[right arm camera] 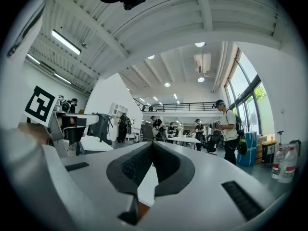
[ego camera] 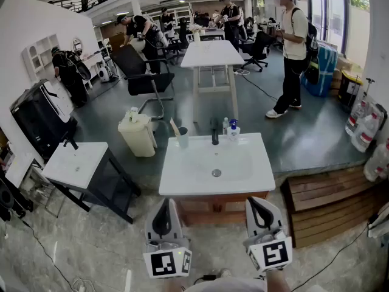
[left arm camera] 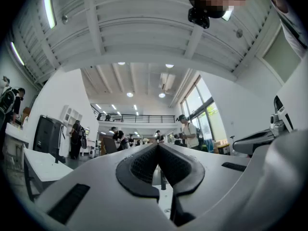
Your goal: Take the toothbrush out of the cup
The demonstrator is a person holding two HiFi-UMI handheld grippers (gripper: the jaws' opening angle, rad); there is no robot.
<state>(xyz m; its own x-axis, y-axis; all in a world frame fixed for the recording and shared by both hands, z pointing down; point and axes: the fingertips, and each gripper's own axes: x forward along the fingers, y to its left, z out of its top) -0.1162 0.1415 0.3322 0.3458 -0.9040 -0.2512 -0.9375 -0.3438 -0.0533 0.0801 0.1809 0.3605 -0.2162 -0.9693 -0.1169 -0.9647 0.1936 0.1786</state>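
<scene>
Standing on one sink [ego camera: 182, 186], one cup [ego camera: 183, 139] holds one toothbrush [ego camera: 174, 126].

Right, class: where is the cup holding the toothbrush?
In the head view, the cup stands on the sink, at its back left corner, just left of the black tap.

A small, pale blue-grey plastic cup [ego camera: 182, 139] is seen standing upright on the rear left corner of the white rectangular washbasin top [ego camera: 182, 181], set to the left of the dark tap [ego camera: 214, 132]. A slim, light-coloured toothbrush [ego camera: 174, 127] is kept inside it, its lower end hidden by the cup's wall. The toothbrush is tilted, its upper end leaning out over the rim towards the left. Whether the bristles are uppermost cannot be told.
</scene>
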